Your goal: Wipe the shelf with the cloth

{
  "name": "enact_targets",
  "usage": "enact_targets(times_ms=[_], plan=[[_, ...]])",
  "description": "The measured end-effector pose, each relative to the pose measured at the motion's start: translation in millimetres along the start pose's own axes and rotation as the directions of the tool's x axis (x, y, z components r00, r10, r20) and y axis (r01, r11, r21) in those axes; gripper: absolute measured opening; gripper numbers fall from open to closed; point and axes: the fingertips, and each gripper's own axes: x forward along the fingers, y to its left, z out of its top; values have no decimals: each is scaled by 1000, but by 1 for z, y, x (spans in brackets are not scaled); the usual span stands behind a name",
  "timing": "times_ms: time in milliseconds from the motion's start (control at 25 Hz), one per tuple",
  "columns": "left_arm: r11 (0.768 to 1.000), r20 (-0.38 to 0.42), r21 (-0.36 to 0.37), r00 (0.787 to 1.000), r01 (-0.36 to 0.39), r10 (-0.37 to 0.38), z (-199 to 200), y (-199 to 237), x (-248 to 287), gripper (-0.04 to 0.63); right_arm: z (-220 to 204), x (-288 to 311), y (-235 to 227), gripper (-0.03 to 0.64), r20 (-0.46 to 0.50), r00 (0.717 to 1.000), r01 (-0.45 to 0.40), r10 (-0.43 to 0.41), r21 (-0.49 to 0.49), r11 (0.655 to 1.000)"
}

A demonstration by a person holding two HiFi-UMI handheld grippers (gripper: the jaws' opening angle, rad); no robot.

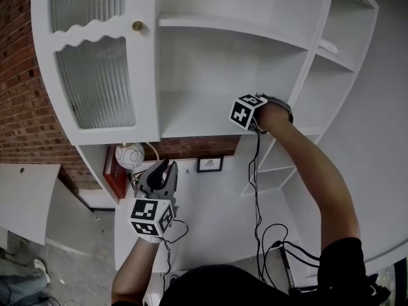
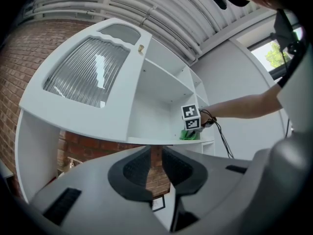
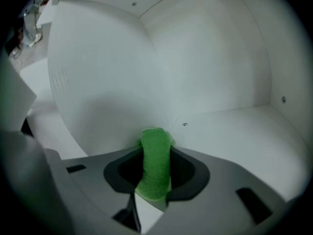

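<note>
**Right gripper [image 3: 156,150] pins green fuzzy cloth [image 3: 155,173] to white cabinet shelf [image 1: 191,116], seemingly mid-wipe.**
Left gripper [image 2: 156,154] hangs below the shelf, narrow and empty; next move likely needs a pressed sideways sweep.

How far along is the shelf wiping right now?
Done: the green cloth is picked up, clamped in the right gripper. In hand: that gripper is inside the cabinet, cloth down at the white shelf board. Left: the wiping strokes themselves; no wiped area can be told apart. The left gripper hangs below, open and empty.
</note>
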Motion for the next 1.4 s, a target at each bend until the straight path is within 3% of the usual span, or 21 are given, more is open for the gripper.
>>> enact_targets(times_ms=[120,280,440,520,600,680,840,1040,1200,1280,1320,1400], plan=[[1000,-8,-1,1000,9,-9,-3,-4,1,69,-5,3,-1,115,-23,998,49,-50,-50,998],[1000,-29,-3,1000,8,-8,-10,-7,-3,69,-5,-2,-4,115,10,998,63,-62,-42,997],[999,-36,3,998,-44,44,-10,3,-16,69,19,-31,-25,117,162,982,97,-98,12,995],[997,-36,8,996,-77,78,-8,10,-25,69,44,-58,-27,117,311,949,30,-50,66,997],[994,-37,17,993,-112,113,-7,16,-35,69,78,-90,-18,118,501,863,-139,71,100,985],[988,-39,28,988,-150,151,-4,22,-47,69,111,-117,1,118,640,740,-338,208,87,937],[972,-34,56,973,-227,229,3,34,-73,69,155,-145,41,118,749,546,-579,375,15,815],[946,-29,76,947,-316,319,10,47,-105,69,190,-175,68,118,827,309,-787,469,-55,615],[933,-28,87,935,-349,353,14,48,-119,69,208,-199,86,118,838,130,-896,530,-129,425],[930,-30,95,932,-356,360,15,47,-122,69,213,-204,99,118,821,73,-923,566,-158,349],[928,-31,97,931,-359,363,14,46,-124,69,215,-202,104,117,811,68,-929,581,-161,334],[926,-35,99,929,-365,369,13,47,-126,69,218,-193,112,117,794,95,-928,600,-147,341]])
